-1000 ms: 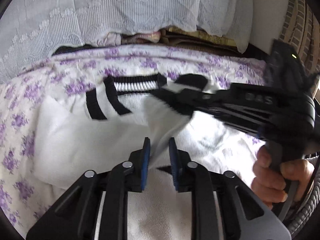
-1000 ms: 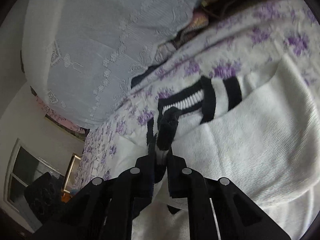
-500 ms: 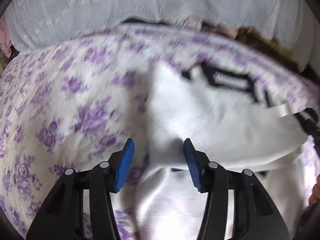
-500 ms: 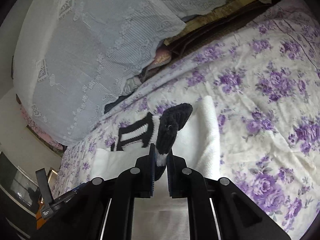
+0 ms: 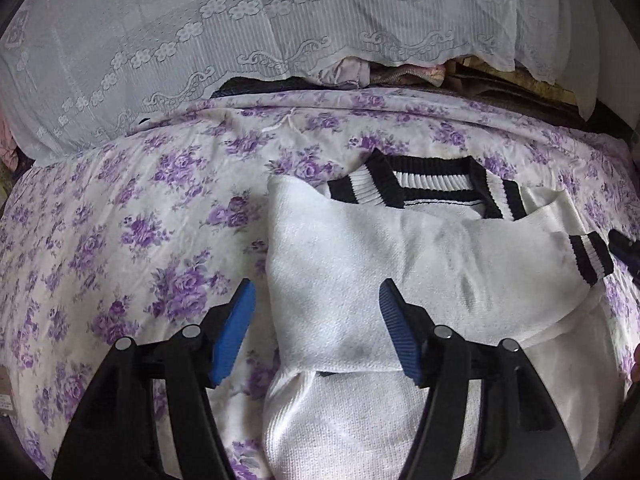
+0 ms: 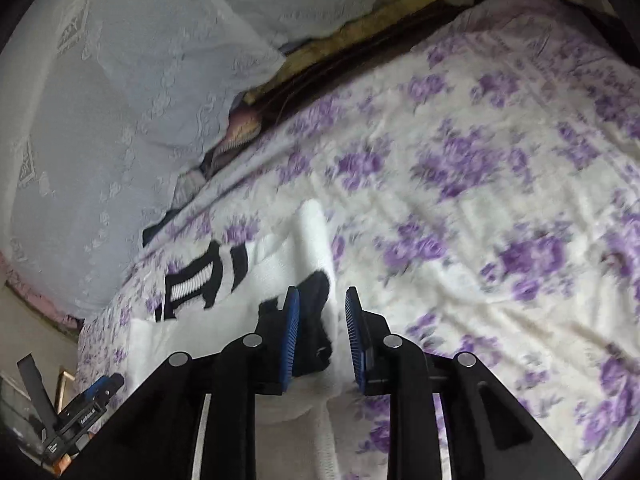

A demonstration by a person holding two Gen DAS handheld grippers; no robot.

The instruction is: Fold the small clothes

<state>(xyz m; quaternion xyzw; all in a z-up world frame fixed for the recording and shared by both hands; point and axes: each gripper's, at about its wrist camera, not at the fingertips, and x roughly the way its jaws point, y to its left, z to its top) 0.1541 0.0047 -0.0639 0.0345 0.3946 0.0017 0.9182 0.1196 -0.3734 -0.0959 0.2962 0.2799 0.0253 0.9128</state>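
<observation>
1. White knit sweater [image 5: 352,264] lies ahead of the left gripper [image 5: 316,328], whose jaws, pinching a second ago, now spread wider, sleeve released.
2. Right gripper [image 6: 322,332] is opening around the black cuff [image 6: 316,312]; only its view shows this.

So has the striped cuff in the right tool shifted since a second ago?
Yes. The striped cuff has gone from over the black-and-white collar to the sweater's right edge, by the floral bedspread.

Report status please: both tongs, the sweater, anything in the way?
Left tongs opening, nothing pinched. Right tongs opening, striped cuff between pads, not pressed. White sweater on floral bedsheet, sleeve folded across. Nothing in the way.
</observation>
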